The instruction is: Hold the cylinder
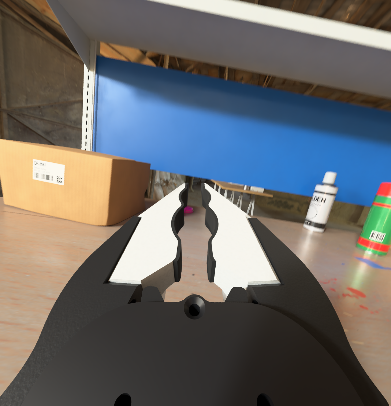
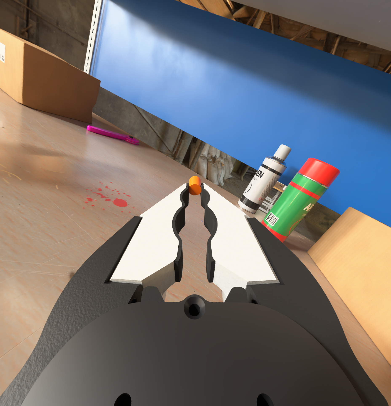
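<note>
Right black-and-white two-finger gripper (image 2: 194, 186) clenched on the small orange cylinder (image 2: 194, 185), pinched at the very fingertips and lifted clear of the scuffed pale wooden tabletop (image 2: 47, 219); red paint splatter (image 2: 115, 198) on the wood at about nine o'clock from the cylinder; flat magenta plastic tool (image 2: 112, 134) lying farther off at ten o'clock, near the brown cardboard box with a white label (image 2: 47, 81); white spray can with a white cap (image 2: 264, 180) at three o'clock, just beside the green spray can with a red cap (image 2: 300, 200); tan cardboard slab (image 2: 361, 263) at four o'clock.

Left black-and-white two-finger gripper (image 1: 194, 186) gripping nothing, jaws narrowly parted with daylight between the tips; same box (image 1: 65, 182) at nine o'clock, both cans at three o'clock, blue back panel (image 1: 234, 136) at twelve o'clock under a grey-white shelf board (image 1: 234, 33).
</note>
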{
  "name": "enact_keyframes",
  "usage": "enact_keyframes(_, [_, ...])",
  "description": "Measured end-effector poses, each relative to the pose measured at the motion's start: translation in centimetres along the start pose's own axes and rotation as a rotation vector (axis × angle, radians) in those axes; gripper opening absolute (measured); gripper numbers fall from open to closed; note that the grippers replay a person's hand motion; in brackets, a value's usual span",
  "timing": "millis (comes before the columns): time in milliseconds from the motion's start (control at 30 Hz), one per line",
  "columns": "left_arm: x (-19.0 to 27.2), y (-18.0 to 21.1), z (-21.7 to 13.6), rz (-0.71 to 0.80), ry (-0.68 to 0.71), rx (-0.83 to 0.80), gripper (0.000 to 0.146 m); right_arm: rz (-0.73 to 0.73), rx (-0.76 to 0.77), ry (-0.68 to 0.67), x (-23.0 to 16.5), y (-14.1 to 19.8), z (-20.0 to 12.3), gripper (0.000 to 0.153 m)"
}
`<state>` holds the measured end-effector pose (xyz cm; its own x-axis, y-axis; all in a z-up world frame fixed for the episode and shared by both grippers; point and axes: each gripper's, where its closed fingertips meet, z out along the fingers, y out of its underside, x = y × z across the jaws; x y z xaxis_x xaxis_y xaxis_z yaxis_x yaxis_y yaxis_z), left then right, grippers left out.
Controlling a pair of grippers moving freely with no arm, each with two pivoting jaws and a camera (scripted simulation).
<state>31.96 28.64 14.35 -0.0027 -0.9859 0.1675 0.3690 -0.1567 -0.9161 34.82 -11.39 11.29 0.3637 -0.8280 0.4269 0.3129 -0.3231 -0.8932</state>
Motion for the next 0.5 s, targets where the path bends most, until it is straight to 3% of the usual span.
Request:
enact_keyframes(200, [-2.0, 3.9, 0.1, 0.141, 0.065, -0.448, 0.044, 0.002, 0.001, -0.004, 0.0, 0.0, 0.0, 0.009])
enact_keyframes(300, [-1.6, 6.6, -0.5, 0.168, 0.131, -0.638, 0.046, -0.009, -0.002, -0.010, -0.2, 0.0, 0.1, 0.009])
enact_keyframes(500, [-0.7, 10.2, -2.1, 0.051, 0.250, -0.901, 0.052, -0.006, -0.001, -0.012, -0.2, 0.0, 0.1, 0.009])
